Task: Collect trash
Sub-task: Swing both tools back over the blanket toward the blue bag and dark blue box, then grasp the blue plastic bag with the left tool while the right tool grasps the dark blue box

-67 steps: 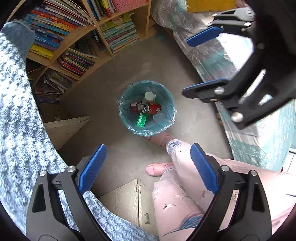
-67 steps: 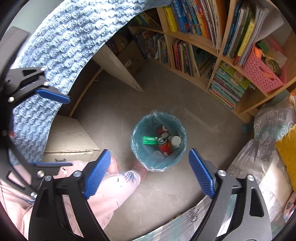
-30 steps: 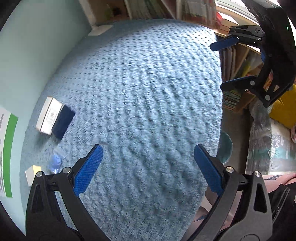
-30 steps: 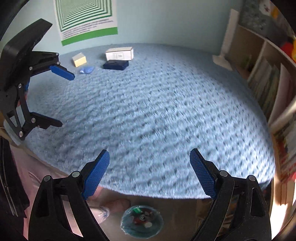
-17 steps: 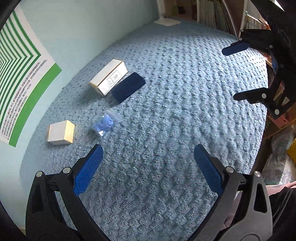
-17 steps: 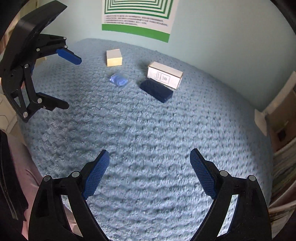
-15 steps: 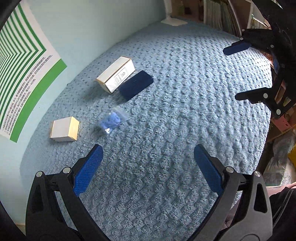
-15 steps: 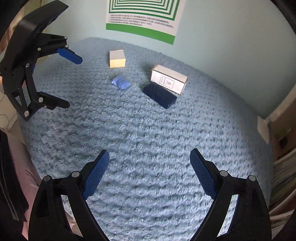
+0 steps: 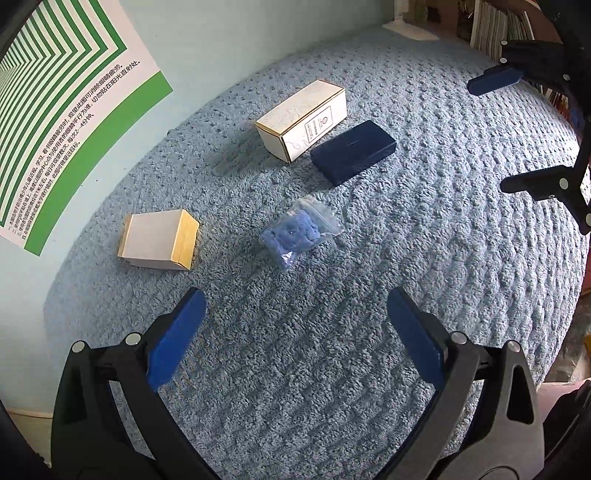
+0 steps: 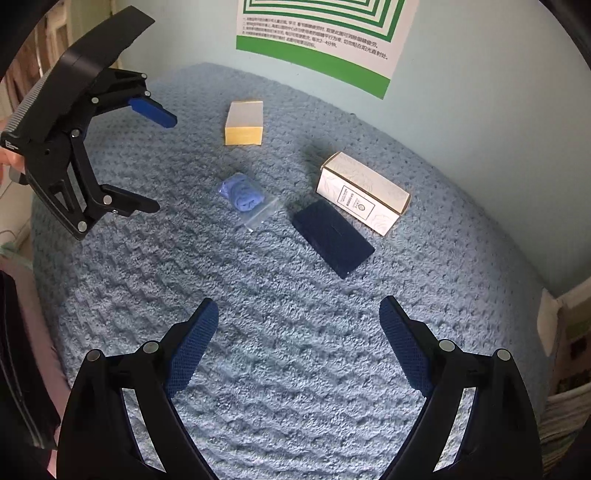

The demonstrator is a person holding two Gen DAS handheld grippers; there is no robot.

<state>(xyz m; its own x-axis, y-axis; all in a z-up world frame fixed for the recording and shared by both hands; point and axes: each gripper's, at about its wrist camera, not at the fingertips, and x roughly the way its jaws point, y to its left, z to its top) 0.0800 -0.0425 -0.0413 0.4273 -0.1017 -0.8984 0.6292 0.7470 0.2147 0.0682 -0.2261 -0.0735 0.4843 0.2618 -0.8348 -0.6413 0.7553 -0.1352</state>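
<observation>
On the blue towel point(image 9: 369, 332): four bits of trash, well apart from both tools | two cardboard boxes, small box point(image 9: 159, 240) and long white box point(image 9: 303, 120) | one navy box point(image 9: 352, 151) | one clear bag point(image 9: 299, 230) | left gripper point(image 9: 295, 332) and right gripper point(image 10: 299, 339) both spread wide, empty | bookshelf point(image 9: 498, 26) in left view only.

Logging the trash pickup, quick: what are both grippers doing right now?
Left gripper: open, holding nothing.
Right gripper: open, holding nothing.

Black hand-held gripper point(image 9: 295, 332), blue pads point(image 9: 175, 338)
</observation>
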